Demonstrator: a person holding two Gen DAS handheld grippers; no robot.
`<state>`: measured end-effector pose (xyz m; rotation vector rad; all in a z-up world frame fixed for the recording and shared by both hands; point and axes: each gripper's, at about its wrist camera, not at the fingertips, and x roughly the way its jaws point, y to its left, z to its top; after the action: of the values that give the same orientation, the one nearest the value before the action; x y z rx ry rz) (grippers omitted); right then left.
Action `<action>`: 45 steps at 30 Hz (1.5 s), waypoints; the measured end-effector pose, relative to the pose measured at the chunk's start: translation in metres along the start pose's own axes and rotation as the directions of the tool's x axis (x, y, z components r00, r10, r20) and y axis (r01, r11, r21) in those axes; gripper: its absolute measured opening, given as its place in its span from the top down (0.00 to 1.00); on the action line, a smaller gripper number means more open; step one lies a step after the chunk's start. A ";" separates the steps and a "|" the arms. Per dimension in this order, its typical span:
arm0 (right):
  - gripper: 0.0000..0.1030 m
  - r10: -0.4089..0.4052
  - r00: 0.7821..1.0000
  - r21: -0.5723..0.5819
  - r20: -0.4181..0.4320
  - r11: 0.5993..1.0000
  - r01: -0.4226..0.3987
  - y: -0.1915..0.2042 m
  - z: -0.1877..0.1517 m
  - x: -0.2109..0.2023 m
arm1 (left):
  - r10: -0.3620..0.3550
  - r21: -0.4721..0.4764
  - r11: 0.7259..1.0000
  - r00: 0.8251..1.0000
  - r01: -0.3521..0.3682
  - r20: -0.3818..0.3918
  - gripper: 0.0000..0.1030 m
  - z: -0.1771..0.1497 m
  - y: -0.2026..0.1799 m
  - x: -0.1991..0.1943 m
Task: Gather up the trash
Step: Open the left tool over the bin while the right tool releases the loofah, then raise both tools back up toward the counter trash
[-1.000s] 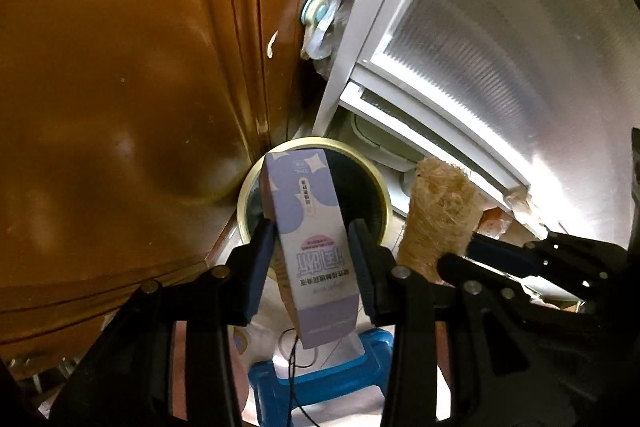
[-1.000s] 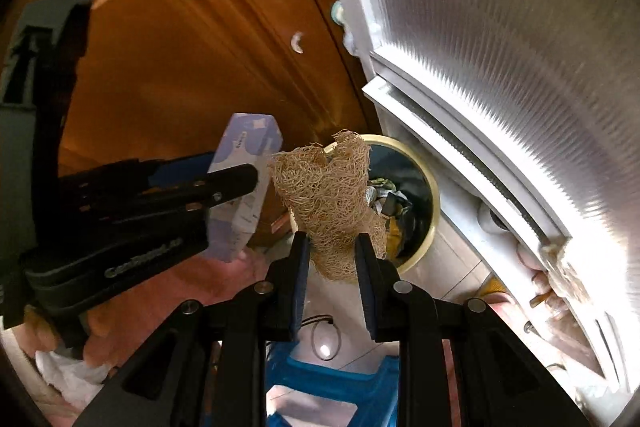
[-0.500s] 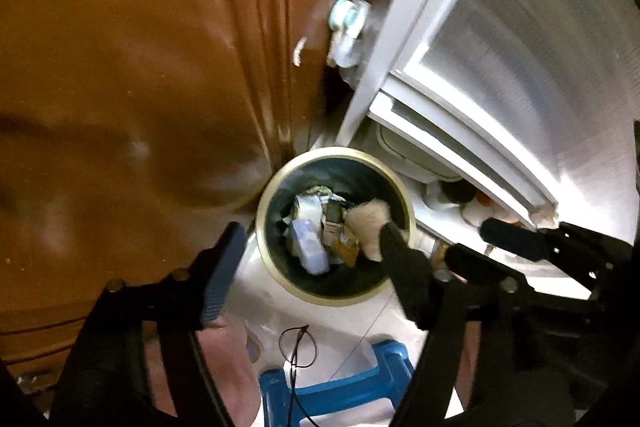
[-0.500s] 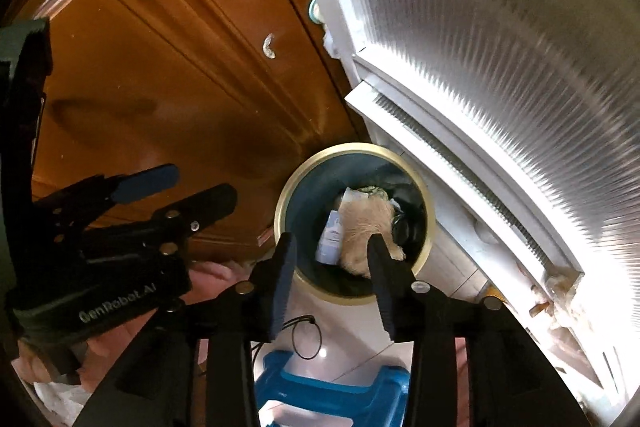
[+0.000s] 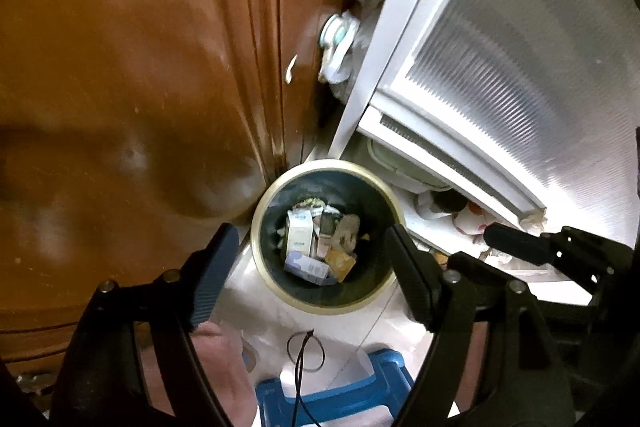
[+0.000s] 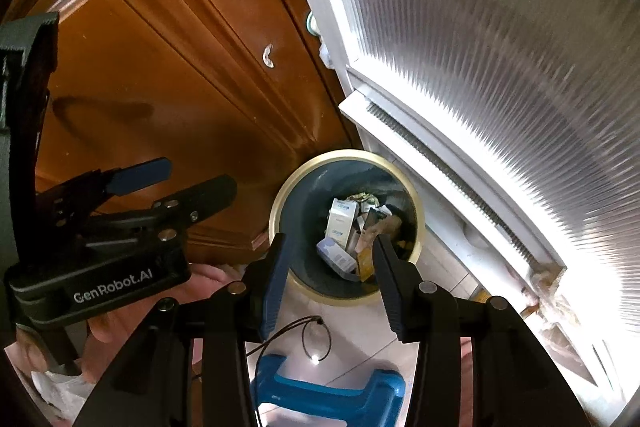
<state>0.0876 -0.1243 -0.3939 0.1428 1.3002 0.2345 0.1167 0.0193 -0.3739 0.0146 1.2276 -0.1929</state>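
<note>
A round dark trash bin with a pale rim (image 5: 280,291) (image 6: 280,211) stands on the floor below both grippers. Inside lie a white and purple carton (image 5: 306,267) (image 6: 336,255), a tan fibrous loofah scrap (image 5: 346,233) (image 6: 386,225) and other packaging. My left gripper (image 5: 308,263) is open and empty above the bin. My right gripper (image 6: 328,263) is open and empty above the bin too. The left gripper also shows at the left of the right wrist view (image 6: 176,179), and the right gripper at the right of the left wrist view (image 5: 500,247).
A brown wooden cabinet door (image 5: 120,87) (image 6: 160,67) stands left of the bin. A white ribbed glass door (image 5: 500,67) (image 6: 480,67) is to the right. A blue plastic stool (image 5: 332,395) (image 6: 328,395) and a thin black cord (image 5: 304,347) lie on the tiled floor in front.
Both grippers opened. The carton dropped from the left gripper and the loofah scrap from the right into the bin, where they now lie.
</note>
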 end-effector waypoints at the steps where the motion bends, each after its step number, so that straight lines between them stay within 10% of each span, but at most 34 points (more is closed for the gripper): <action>1: 0.58 -0.004 1.000 -0.001 0.003 1.000 0.004 0.000 0.000 -0.001 | 0.003 0.011 1.000 1.000 -0.004 0.015 0.28 0.000 -0.002 -0.004; 23: 0.58 -0.028 0.984 0.014 0.174 1.000 0.026 0.008 0.000 -0.136 | -0.065 0.004 0.998 0.972 0.066 0.227 0.28 -0.003 -0.006 -0.129; 45: 0.46 -0.017 0.867 -0.047 0.497 0.998 0.046 0.061 0.041 -0.378 | -0.098 0.136 0.990 0.917 0.048 0.387 0.28 0.067 -0.049 -0.343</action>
<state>0.0281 -0.1591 -0.0149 0.1221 0.7777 0.1903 0.0609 0.0111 -0.0261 0.0362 0.8122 -0.3214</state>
